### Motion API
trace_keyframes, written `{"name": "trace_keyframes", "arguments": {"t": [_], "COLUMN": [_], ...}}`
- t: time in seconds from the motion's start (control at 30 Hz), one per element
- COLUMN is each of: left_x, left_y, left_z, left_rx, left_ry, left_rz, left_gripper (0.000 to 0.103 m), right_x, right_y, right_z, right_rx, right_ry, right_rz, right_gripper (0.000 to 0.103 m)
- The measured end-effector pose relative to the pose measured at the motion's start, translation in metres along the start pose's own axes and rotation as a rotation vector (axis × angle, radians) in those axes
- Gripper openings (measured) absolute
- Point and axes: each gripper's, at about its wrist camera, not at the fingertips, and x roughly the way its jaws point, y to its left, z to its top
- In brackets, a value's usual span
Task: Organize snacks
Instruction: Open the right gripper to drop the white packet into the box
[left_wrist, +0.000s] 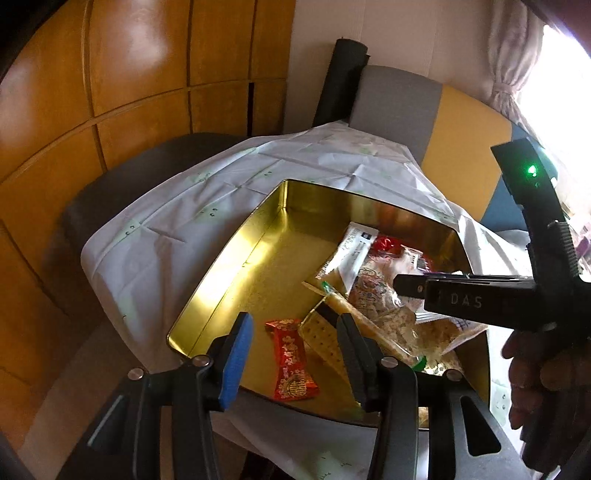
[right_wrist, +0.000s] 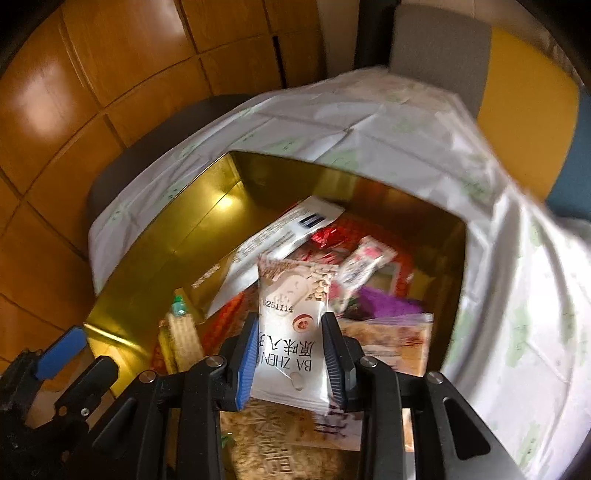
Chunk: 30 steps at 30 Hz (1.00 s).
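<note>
Right gripper: jaws clamped on a white packet, frame centre, above the gold tin. Left gripper: jaws half open, empty, over a red candy lower centre.

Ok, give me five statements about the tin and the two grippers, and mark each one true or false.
1. The right gripper is shut on a white snack packet. True.
2. The left gripper grips the red candy. False: its jaws stand open and the candy lies loose on the tin floor.
3. The gold tin sits on a white cloth. True.
4. The snacks fill the tin evenly. False: they pile at one end; the other end is bare.
5. The tin's lid is on. False: the tin is open.
</note>
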Motion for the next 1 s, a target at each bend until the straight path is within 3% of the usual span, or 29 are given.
{"name": "trace_keyframes", "arguments": {"t": [0.2,0.33,0.4,0.47,0.63,1.0], "left_x": [0.001,0.002,0.002,0.002,0.005,0.005], "left_y": [0.002,0.002,0.002,0.001,-0.003,-0.006], "left_z": [0.000,0.000,0.000,0.000,-0.004,-0.005], "left_rx": [-0.005,-0.005,-0.006,-0.005,0.008,0.030], "left_ry": [0.003,0.004,0.001,0.000,0.014,0.007], "left_rz": [0.005,0.006,0.006,0.002,0.000,0.000], "left_gripper": [0.048,0.048,0.048,0.048,0.048,0.049], "right_x": [-0.004,-0.027,-0.038,-0.050,-0.057,-0.012], "right_y": [-0.005,-0.006,-0.004,-0.003,-0.006,0.004], "right_z": [-0.003,-0.015,-0.027,-0.038,-0.064,-0.052], "right_rx": [0.052,0.027,-0.004,-0.031,-0.037,-0.057], "right_ry": [-0.011,-0.052,-0.062,-0.086,-0.079,-0.027], "right_rz": [0.083,0.084,0.059,0.037,0.039,-0.024], "right_gripper": [0.055,0.055,0.051,0.036,0.035,0.035]}}
